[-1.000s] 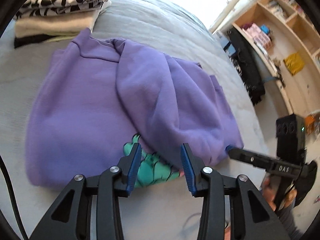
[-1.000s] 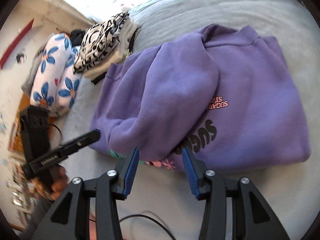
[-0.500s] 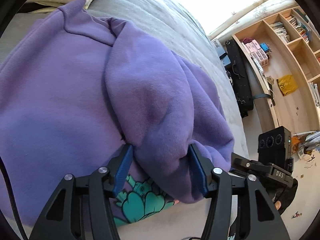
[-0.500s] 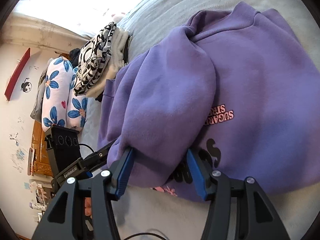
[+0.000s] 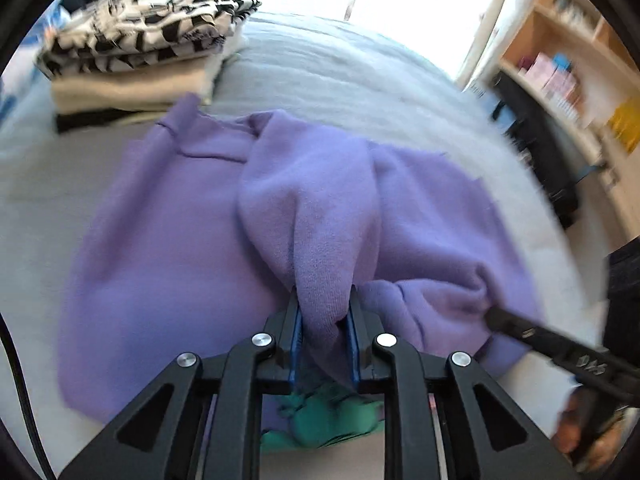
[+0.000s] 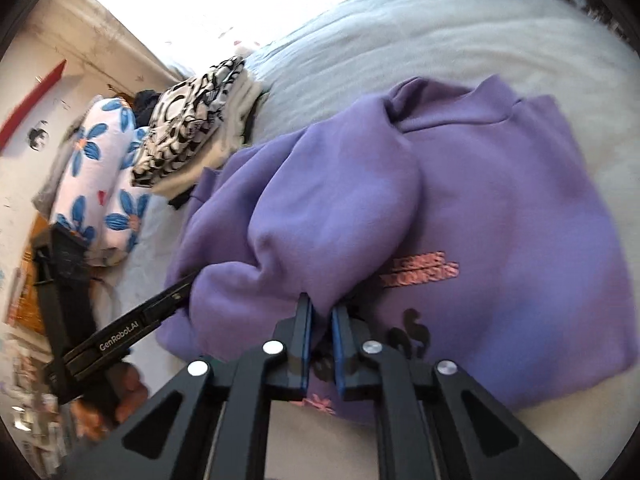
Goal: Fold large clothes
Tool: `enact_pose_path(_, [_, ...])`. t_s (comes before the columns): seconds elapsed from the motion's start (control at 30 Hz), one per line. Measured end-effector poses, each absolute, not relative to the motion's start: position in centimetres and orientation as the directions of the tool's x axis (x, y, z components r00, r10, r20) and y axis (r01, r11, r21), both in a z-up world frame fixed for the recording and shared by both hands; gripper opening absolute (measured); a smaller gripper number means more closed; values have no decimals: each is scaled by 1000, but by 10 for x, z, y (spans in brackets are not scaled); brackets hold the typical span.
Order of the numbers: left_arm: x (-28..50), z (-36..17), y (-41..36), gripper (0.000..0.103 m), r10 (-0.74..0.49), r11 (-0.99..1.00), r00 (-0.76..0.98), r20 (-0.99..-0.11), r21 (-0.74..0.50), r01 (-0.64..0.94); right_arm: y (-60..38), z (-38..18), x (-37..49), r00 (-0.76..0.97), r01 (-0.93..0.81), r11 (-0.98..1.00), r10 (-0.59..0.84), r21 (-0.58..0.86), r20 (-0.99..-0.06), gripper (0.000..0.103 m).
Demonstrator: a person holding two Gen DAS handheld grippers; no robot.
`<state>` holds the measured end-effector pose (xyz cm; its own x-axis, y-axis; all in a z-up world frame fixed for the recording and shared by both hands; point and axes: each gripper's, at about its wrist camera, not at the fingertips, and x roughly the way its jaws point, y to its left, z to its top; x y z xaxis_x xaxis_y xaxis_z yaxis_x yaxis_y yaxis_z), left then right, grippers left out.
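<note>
Purple on pale grey, with black-and-white and blue florals behind.

The sweatshirt (image 5: 168, 248) is a soft purple all over, printed with pink lettering (image 6: 420, 268) and black lettering (image 6: 408, 336) on its front, a small pink flower (image 6: 316, 404) at its hem, and a teal-green graphic (image 5: 328, 420) showing under its lower edge. The bedcover (image 5: 340, 76) is pale grey. The stack of folded clothes (image 5: 136, 52) has a black-and-white swirling print on top, cream beneath, then black. The pillows (image 6: 100, 176) are white with blue flowers and small orange centres. Both grippers, left (image 5: 323, 332) and right (image 6: 322, 330), are black with blue pads. The shelving (image 5: 568, 92) is light wood, holding pink, blue and yellow items.
</note>
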<state>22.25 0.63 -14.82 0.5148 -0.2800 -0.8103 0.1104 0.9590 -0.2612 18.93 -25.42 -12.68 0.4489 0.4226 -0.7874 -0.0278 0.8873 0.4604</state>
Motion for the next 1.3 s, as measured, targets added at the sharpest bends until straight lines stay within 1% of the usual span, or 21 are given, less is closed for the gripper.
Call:
enact_pose_path(0.03, [220,-152,3,16,-231,973,514,-826,-209,101,-253,-136,185,448,1,919,353,395,-821,7])
enact_pose_path(0.07, [217,-160,1,16,-156,988,518,-841,-131,85,-253,-150,184,429,37,952,258,302,-866,5])
enact_pose_path(0.1, [215,-168,1,16,-116,993,519,-847,-90,74,-254,-164,183,403,48,959,237,279,-884,0])
enact_pose_path(0.2, [210,-171,8,22,-139,990,533,-834,-119,71,-265,-166,173,422,52,939,287,339,-860,0])
enact_pose_path(0.23, [208,-170,10,27,-141,990,537,-832,-119,76,-266,-163,172,422,51,937,295,347,-857,0])
enact_pose_path(0.27, [208,-167,9,30,-153,988,535,-831,-124,91,-268,-159,171,417,49,934,303,354,-857,3])
enact_pose_path(0.4, [203,-158,20,32,-200,980,516,-833,-169,106,-269,-138,171,434,27,923,336,385,-836,3])
enact_pose_path(0.47, [198,-150,24,41,-238,971,513,-825,-208,117,-266,-127,171,443,12,914,359,406,-822,4])
enact_pose_path(0.5, [186,-145,29,43,-249,968,517,-819,-218,122,-264,-122,173,447,3,908,373,418,-813,4])
enact_pose_path(0.57, [177,-131,32,46,-266,964,543,-796,-231,134,-259,-109,177,463,-12,902,387,431,-797,8])
enact_pose_path(0.63, [171,-118,38,47,-281,959,576,-768,-244,143,-255,-98,179,489,-29,902,388,430,-781,17])
enact_pose_path(0.7, [168,-106,41,47,-286,957,610,-739,-248,148,-248,-86,183,513,-62,902,397,428,-762,20])
enact_pose_path(0.77, [172,-95,44,47,-285,958,643,-711,-241,158,-239,-80,190,522,-93,902,405,422,-751,20])
enact_pose_path(0.83, [183,-92,40,47,-273,961,649,-710,-225,159,-228,-75,199,530,-118,905,406,410,-745,20])
enact_pose_path(0.9, [195,-93,33,40,-283,959,647,-708,-231,166,-215,-73,207,538,-146,907,407,394,-738,20])
enact_pose_path(0.93, [200,-95,29,30,-298,954,640,-708,-243,176,-211,-73,209,540,-156,909,406,386,-737,20])
enact_pose_path(0.97, [206,-99,25,26,-316,948,627,-712,-256,187,-206,-75,213,539,-164,913,400,374,-741,20])
enact_pose_path(1.07, [213,-114,12,25,-332,943,599,-729,-267,197,-200,-95,219,495,-173,926,377,336,-783,20])
enact_pose_path(1.17, [216,-140,4,25,-317,948,549,-773,-253,191,-205,-129,218,437,-152,966,256,210,-862,20])
enact_pose_path(1.2, [215,-150,3,25,-305,952,542,-783,-238,191,-209,-139,216,422,-152,970,236,188,-875,17])
enact_pose_path(1.3, [210,-161,5,25,-291,956,546,-786,-219,195,-222,-146,204,433,-173,963,264,208,-862,17])
